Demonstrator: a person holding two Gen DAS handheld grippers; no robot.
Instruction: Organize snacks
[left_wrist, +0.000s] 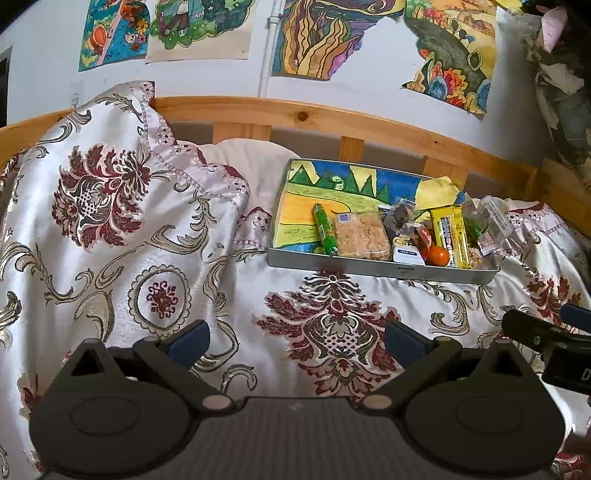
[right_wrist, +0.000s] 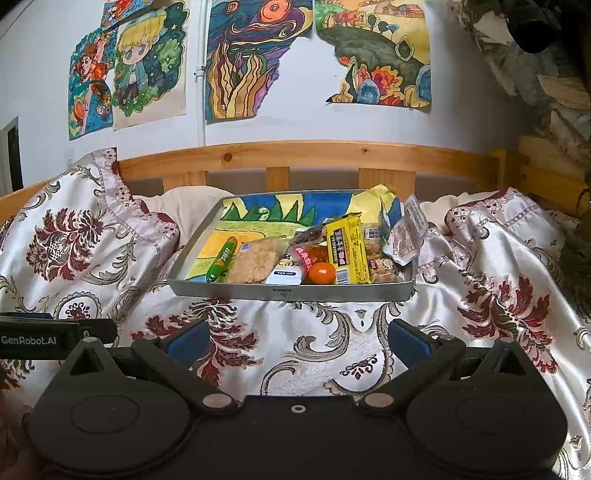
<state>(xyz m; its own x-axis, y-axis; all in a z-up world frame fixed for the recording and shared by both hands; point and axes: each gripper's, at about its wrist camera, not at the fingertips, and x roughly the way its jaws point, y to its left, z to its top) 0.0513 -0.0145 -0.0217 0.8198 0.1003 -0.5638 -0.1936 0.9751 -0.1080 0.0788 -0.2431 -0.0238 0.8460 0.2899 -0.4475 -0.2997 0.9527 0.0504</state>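
A grey metal tray (left_wrist: 369, 266) (right_wrist: 258, 292) lined with a coloured drawing sits on the bed and holds several snacks: a green tube (left_wrist: 324, 229) (right_wrist: 221, 259), a clear pack of crispy squares (left_wrist: 361, 236) (right_wrist: 256, 260), an orange ball (left_wrist: 438, 255) (right_wrist: 321, 273), a yellow bar (left_wrist: 452, 234) (right_wrist: 349, 249) and a clear wrapped pack (left_wrist: 495, 221) (right_wrist: 404, 236) leaning on the right rim. My left gripper (left_wrist: 295, 338) is open and empty over the bedspread, short of the tray. My right gripper (right_wrist: 297, 339) is open and empty just before the tray's front wall.
A floral satin bedspread (left_wrist: 129, 229) (right_wrist: 498, 295) covers the bed, bunched high at the left. A wooden headboard rail (left_wrist: 332, 118) (right_wrist: 314, 155) runs behind the tray. Drawings hang on the wall. The other gripper shows at each view's edge (left_wrist: 546, 336) (right_wrist: 55, 336).
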